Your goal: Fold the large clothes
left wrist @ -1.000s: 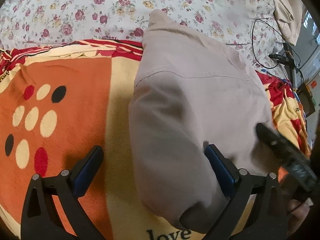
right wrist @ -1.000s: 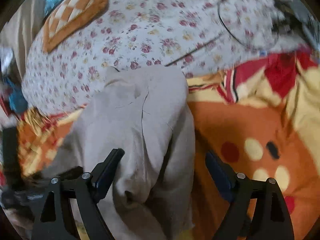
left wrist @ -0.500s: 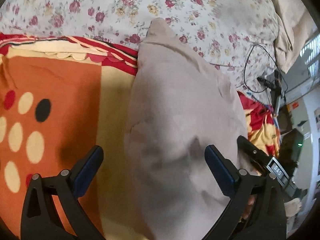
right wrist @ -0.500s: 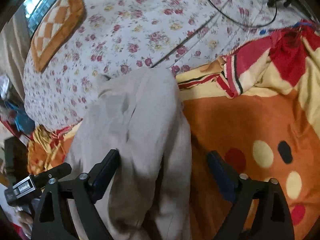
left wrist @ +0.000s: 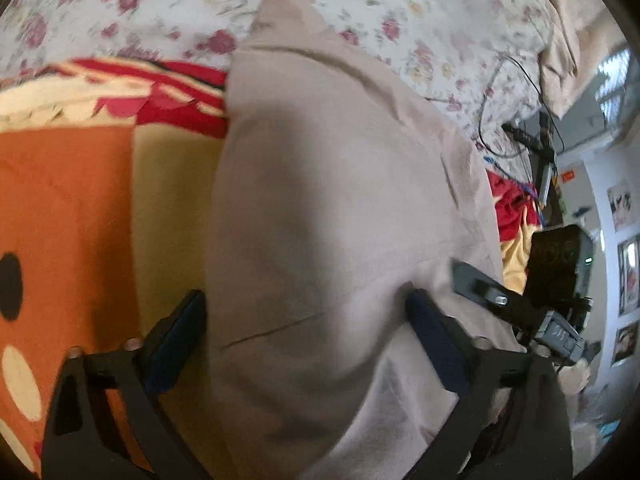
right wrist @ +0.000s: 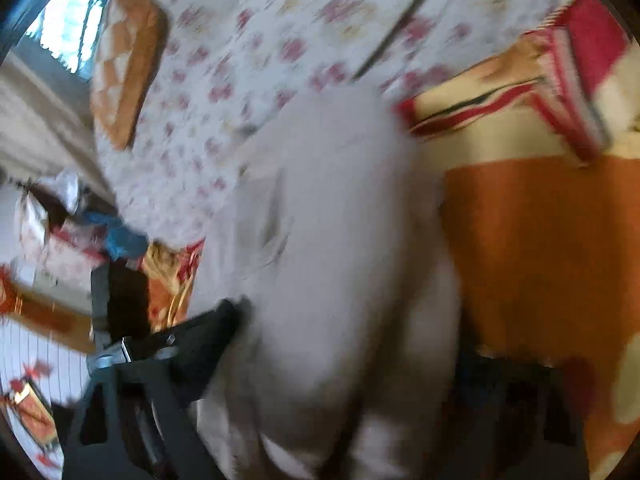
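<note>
A folded beige garment [left wrist: 332, 200] lies lengthwise on an orange, cream and red blanket [left wrist: 68, 200], its far end reaching the floral sheet. My left gripper [left wrist: 308, 316] is open, its blue-padded fingers [left wrist: 432, 328] straddling the garment's near end. The right gripper's finger shows at the garment's right edge [left wrist: 492, 292]. In the blurred right wrist view the garment [right wrist: 340, 260] fills the middle and my right gripper [right wrist: 352, 344] is open around its near end.
A floral sheet [left wrist: 400, 8] covers the bed beyond the blanket. A black cable [left wrist: 516, 92] and a device lie at the bed's right edge. An orange checked cushion [right wrist: 128, 64] lies at the far left. The blanket [right wrist: 540, 240] spreads to the right.
Both grippers have shifted along the garment, staying open and astride it. The right wrist view has swung and is now blurred. The garment stays folded on the blanket.
</note>
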`<state>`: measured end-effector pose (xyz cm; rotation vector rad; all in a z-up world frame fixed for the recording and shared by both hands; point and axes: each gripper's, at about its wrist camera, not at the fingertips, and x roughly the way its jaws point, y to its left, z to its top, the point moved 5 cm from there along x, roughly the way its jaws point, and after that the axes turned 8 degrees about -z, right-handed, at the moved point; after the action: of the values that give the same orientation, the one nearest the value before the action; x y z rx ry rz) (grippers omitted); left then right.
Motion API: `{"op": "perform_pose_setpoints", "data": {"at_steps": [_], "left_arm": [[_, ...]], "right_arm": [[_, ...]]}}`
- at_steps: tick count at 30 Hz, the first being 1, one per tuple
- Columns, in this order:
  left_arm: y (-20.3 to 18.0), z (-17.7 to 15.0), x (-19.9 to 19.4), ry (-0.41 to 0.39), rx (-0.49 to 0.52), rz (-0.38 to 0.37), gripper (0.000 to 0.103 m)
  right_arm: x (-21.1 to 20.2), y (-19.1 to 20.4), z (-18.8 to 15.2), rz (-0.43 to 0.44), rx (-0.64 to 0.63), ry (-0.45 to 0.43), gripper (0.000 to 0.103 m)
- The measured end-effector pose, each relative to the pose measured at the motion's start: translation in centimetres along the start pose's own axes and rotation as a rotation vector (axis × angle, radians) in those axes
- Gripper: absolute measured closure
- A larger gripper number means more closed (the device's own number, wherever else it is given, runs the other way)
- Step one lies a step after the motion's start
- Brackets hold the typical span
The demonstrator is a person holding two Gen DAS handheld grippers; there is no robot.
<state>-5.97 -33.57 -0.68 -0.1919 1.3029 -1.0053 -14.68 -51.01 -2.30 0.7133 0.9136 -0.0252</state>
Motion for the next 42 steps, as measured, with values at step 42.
{"op": "perform_pose_setpoints", "data": {"at_steps": [42], "left_arm": [[1.0, -12.8, -16.4, -0.280, 0.101, 0.491, 0.021]], "right_arm": [[-5.2, 15.2, -15.1, -0.358, -0.470, -0.067, 0.047]]}}
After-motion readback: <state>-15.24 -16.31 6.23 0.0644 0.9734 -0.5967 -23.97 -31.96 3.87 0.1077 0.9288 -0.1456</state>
